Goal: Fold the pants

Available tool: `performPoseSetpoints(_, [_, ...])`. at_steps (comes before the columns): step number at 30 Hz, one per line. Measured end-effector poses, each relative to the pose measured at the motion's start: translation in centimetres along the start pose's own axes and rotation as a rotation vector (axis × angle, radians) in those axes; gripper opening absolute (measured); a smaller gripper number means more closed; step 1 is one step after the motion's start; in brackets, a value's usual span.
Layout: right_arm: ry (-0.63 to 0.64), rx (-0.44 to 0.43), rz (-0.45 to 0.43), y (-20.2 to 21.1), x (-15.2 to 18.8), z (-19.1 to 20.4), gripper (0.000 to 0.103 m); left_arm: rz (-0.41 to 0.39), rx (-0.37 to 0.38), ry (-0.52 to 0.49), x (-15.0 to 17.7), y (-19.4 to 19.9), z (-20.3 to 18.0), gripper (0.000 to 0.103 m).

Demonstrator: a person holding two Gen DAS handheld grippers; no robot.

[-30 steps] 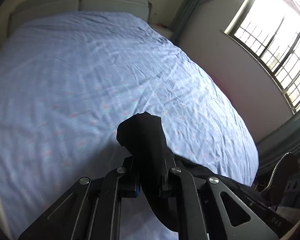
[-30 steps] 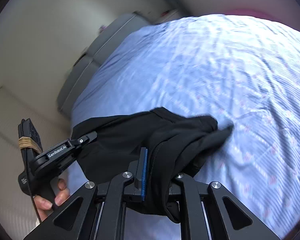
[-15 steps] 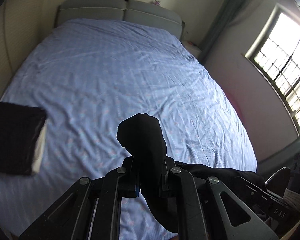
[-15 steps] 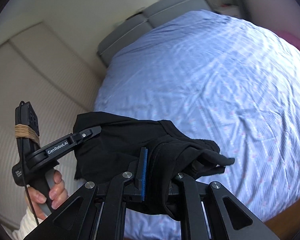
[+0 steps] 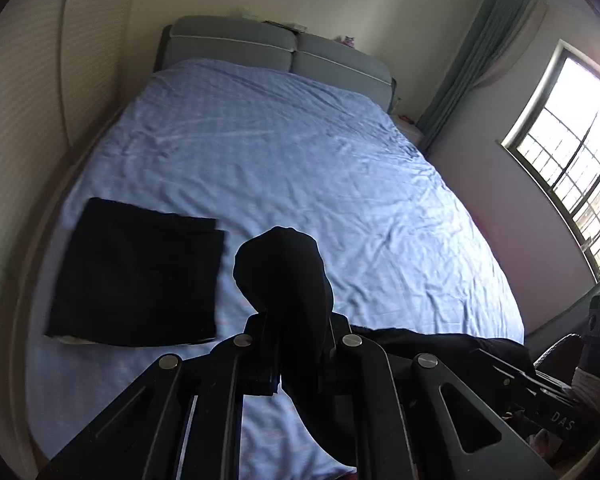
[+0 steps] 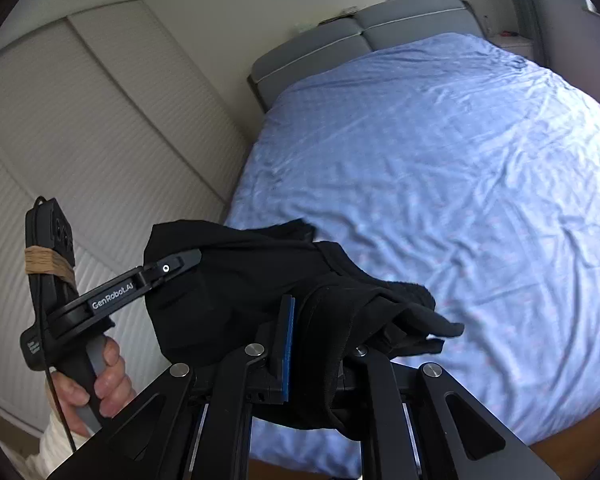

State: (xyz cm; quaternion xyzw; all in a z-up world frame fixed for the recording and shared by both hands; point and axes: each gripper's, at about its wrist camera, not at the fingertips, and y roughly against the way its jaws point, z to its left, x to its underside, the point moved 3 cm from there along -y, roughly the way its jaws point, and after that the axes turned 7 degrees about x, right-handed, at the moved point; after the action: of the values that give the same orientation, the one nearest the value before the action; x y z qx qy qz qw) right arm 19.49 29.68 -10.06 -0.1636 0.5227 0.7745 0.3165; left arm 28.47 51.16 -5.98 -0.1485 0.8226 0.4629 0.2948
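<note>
The black pants [image 6: 236, 304] hang in the air between my two grippers, above the near end of the bed [image 5: 300, 168] with its blue sheet. My left gripper [image 5: 298, 324] is shut on one bunch of the fabric, which bulges up over its fingers. In the right wrist view a hand [image 6: 104, 380] holds that left gripper [image 6: 180, 260] at the left, clamped on the pants' edge. My right gripper [image 6: 320, 328] is shut on the other bunch, and loose folds [image 6: 412, 312] spill over its right finger.
A folded black garment [image 5: 136, 272] lies flat on the bed's left side near the edge. A grey headboard [image 5: 276, 50] closes the far end. Ribbed wardrobe doors [image 6: 100, 140] stand at the left, and a window [image 5: 572, 152] with a curtain [image 5: 472, 60] at the right.
Both grippers have pulled back and up from the bed with the pants still clamped. The folded black garment, the headboard and the walls have come into view.
</note>
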Motion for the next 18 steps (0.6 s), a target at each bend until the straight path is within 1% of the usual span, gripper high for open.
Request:
performPoseSetpoints(3, [0.005,-0.027,0.021,-1.3,0.8,3.9,0.012,0.009,0.000,0.044,-0.5,1.8,4.0,0.013])
performPoseSetpoints(5, [0.020,-0.055,0.031,-2.1,0.9,6.3,0.012,-0.003,0.005,0.075,-1.1,2.8,5.9,0.013])
performPoseSetpoints(8, [0.039,-0.097,0.018,-3.1,0.7,8.6,0.012,-0.022,0.007,0.103,-2.6,4.0,8.3,0.013])
performPoseSetpoints(11, [0.029,-0.129,0.004,-4.2,-0.2,10.4,0.012,-0.017,0.012,0.090,-5.0,4.4,10.5,0.013])
performPoseSetpoints(14, [0.025,-0.115,-0.023,-5.6,-1.2,12.3,0.012,0.006,0.028,0.079,-7.7,3.6,12.9,0.013])
performPoseSetpoints(16, [0.008,-0.095,-0.039,-6.7,-1.9,13.6,0.012,0.022,0.053,0.055,-9.2,3.0,14.3,0.013])
performPoseSetpoints(18, [0.001,-0.065,-0.069,-7.9,-2.6,14.8,0.012,0.060,0.084,0.020,-11.5,1.5,15.8,0.013])
